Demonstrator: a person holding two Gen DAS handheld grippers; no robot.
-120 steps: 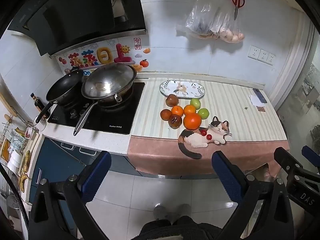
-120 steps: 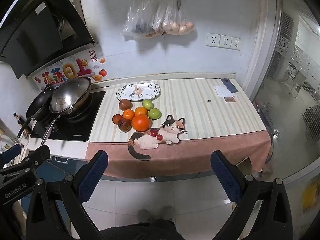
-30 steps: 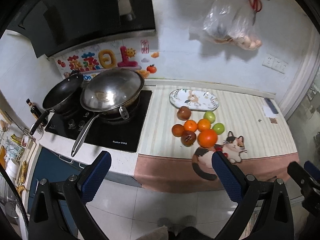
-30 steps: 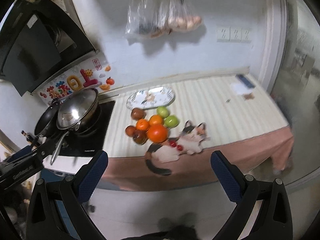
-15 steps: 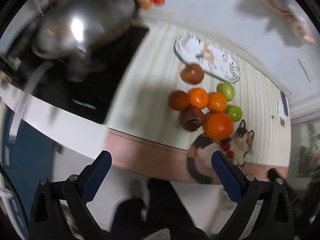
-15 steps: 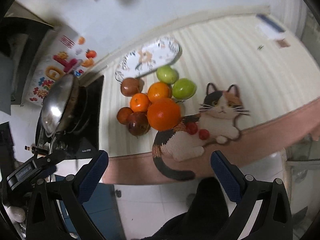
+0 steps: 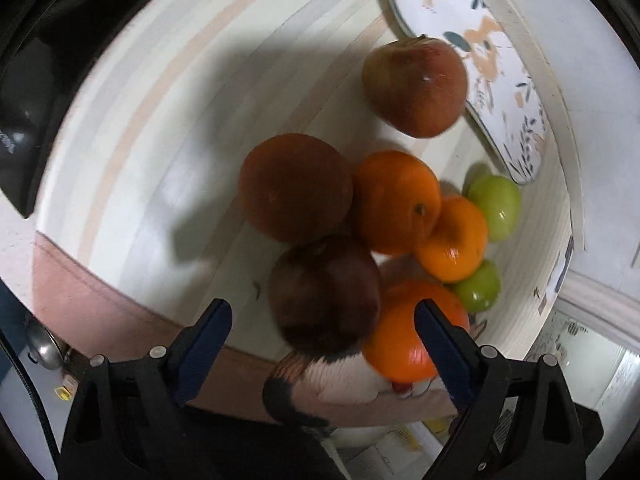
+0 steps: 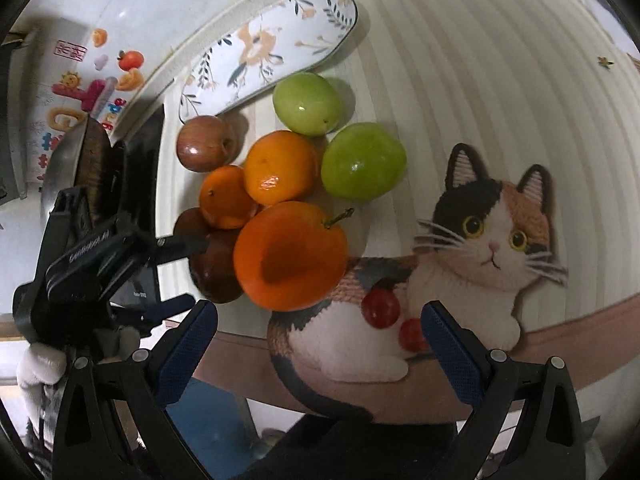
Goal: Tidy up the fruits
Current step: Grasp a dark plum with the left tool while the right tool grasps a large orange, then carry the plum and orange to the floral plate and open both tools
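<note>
A heap of fruit lies on the striped mat: a red apple (image 7: 416, 86), a brownish fruit (image 7: 296, 188), two mandarins (image 7: 396, 200), two green fruits (image 8: 362, 160), a big orange fruit (image 8: 290, 254) and a dark red fruit (image 7: 324, 292). My left gripper (image 7: 323, 320) points down over the dark red fruit. Its jaws are closing with that fruit between them, and the pads stand clear of it. My right gripper (image 8: 319, 312) is open and hangs just before the big orange fruit, holding nothing. A flowered oval plate (image 8: 272, 48) lies behind the heap.
Two cherry tomatoes (image 8: 380, 308) sit on the cat picture (image 8: 480, 248) near the counter's front edge. The black hob (image 7: 24, 120) and a wok (image 8: 64, 152) are at the left. A gloved hand (image 8: 40, 364) holds the left gripper.
Both grippers have dropped from well above the floor down to the counter and tilted downward. The fruit heap now fills both views. The left jaws have narrowed a little.
</note>
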